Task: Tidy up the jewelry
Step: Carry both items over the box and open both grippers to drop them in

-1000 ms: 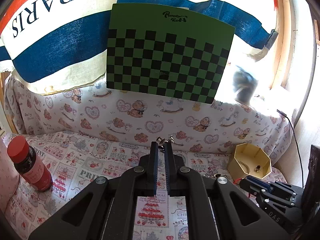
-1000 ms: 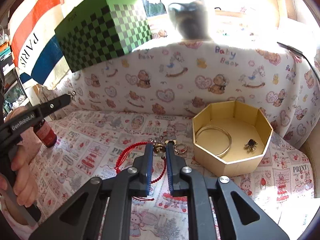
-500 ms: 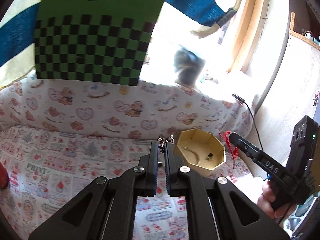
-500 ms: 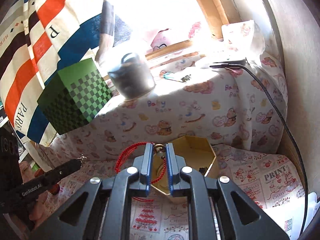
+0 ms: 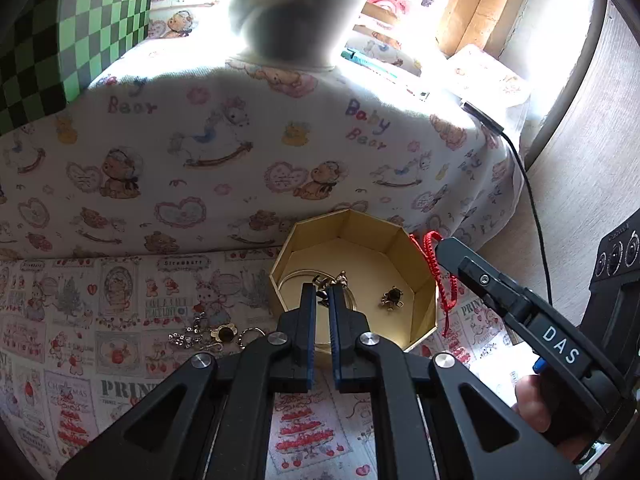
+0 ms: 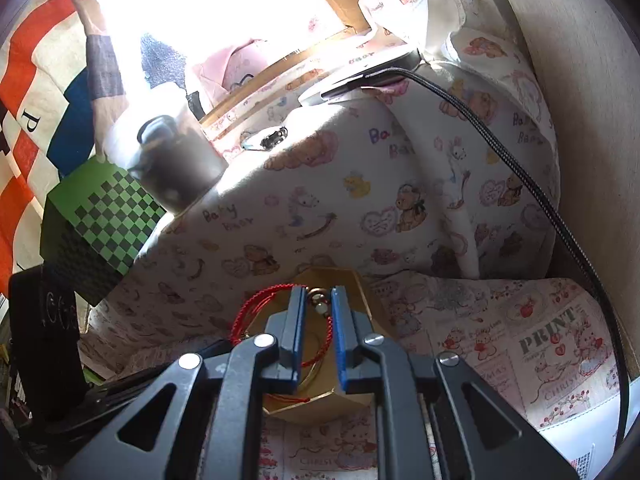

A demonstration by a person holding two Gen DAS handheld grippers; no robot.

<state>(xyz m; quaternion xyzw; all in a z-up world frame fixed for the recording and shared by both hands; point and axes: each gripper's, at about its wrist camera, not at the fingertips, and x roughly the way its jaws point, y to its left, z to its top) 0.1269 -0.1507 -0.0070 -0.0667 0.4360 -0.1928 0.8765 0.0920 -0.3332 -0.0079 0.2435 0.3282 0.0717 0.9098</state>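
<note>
An octagonal tan box [image 5: 416,264] stands on the printed cloth; it holds a thin bangle [image 5: 292,278] and a small dark charm [image 5: 393,297]. My left gripper [image 5: 323,294] is shut on a small metal jewelry piece [image 5: 330,280] and holds it over the box's near side. My right gripper [image 6: 316,300] is shut on a red cord bracelet [image 6: 256,304] with beads [image 6: 318,300], held above the box [image 6: 362,292]. In the left wrist view the right gripper [image 5: 440,246] hangs the red bracelet [image 5: 440,276] over the box's right rim.
Several loose jewelry pieces [image 5: 216,334] lie on the cloth left of the box. A green checkered box [image 5: 80,20] stands at the back left. A dark jar [image 6: 172,164] sits on the raised ledge. A black cable [image 6: 520,168] runs down the right side.
Both grippers have moved toward and over the tan box, carrying their pieces. The right gripper lifted the red bracelet off the cloth.
</note>
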